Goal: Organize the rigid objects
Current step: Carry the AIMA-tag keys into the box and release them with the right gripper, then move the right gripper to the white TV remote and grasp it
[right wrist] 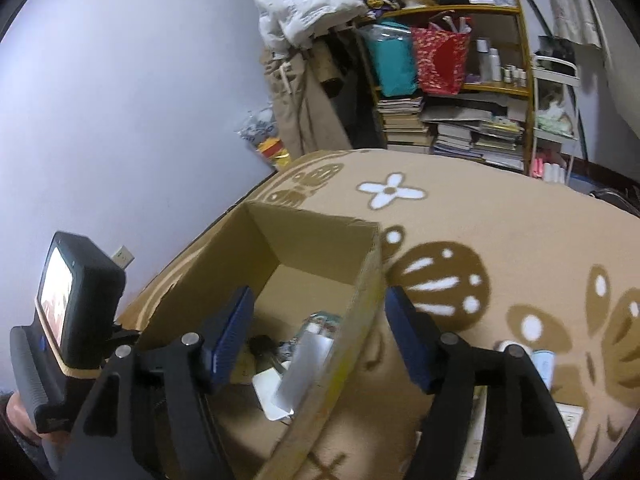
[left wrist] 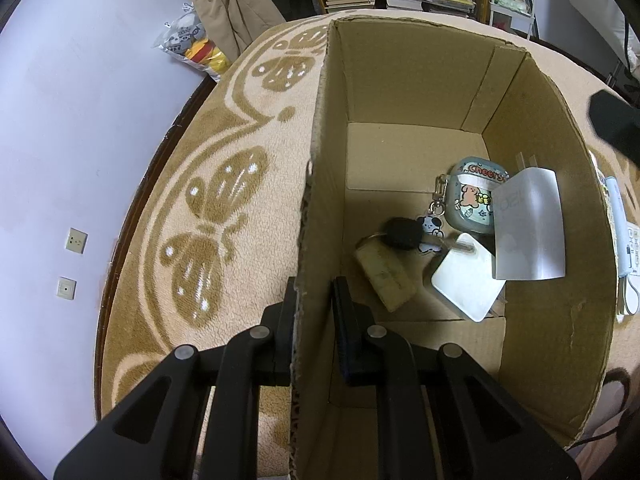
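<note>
An open cardboard box [left wrist: 400, 80] stands on a patterned blanket. Inside lie a black-headed key [left wrist: 402, 233] with a tan tag [left wrist: 386, 274], a cartoon earbud case [left wrist: 474, 196], a white square piece [left wrist: 466, 280] and a silver card [left wrist: 528, 226] leaning on the right wall. My left gripper [left wrist: 314, 312] is shut on the box's left wall, one finger on each side. The box [right wrist: 312, 240] also shows in the right wrist view, where my right gripper [right wrist: 320, 340] stands wide open astride its right wall, touching nothing.
The beige butterfly blanket [left wrist: 224, 216] spreads around the box. A light blue device [left wrist: 616, 232] and papers lie right of the box. Behind are a crowded bookshelf [right wrist: 452, 120], hanging coats [left wrist: 232, 4], a bag of plush toys [left wrist: 192, 44] and the wall on the left.
</note>
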### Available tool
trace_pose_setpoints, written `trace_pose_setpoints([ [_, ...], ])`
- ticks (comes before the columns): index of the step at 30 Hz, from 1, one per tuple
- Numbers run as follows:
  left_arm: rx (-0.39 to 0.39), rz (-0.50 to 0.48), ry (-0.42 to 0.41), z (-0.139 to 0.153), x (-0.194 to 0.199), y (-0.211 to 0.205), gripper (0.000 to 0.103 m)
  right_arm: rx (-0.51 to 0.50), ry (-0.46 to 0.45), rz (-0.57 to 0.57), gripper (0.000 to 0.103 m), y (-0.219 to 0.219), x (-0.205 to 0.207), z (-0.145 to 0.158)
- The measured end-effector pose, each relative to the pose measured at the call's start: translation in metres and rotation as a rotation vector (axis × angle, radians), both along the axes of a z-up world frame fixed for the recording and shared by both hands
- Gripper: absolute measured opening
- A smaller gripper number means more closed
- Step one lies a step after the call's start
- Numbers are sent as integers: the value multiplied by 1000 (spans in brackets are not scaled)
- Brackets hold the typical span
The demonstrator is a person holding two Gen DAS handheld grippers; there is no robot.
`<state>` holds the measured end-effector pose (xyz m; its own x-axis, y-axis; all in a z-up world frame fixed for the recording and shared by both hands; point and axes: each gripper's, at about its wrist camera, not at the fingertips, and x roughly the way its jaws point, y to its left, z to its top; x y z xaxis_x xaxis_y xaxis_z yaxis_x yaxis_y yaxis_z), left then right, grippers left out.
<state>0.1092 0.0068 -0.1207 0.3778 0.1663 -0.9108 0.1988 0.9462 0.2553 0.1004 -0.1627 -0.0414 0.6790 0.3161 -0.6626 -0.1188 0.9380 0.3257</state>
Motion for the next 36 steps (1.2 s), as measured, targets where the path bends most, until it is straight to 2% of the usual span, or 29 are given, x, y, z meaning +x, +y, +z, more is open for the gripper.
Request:
trace_pose_setpoints([
  [3,-1,0,0,0,0,0,14,-9,18,-34,77,-14,0,0],
  [13,-2,0,0,0,0,0,14,-1,138,-94,77,-48,-1,-18],
  [19,-1,1,0,-1,0,0,14,-20,199,-75,77,-50,-4,-33],
  [22,1,-1,-1,0,0,1,14,-32,224,-61,72,-48,-6,-41],
  [29,3,-2,-1,1,-1,1,15,-63,286,-116,72,-59,-5,-53],
  [36,3,-2,-1,1,-1,1,15,-33,404,-176,72,-77,-2,-71],
])
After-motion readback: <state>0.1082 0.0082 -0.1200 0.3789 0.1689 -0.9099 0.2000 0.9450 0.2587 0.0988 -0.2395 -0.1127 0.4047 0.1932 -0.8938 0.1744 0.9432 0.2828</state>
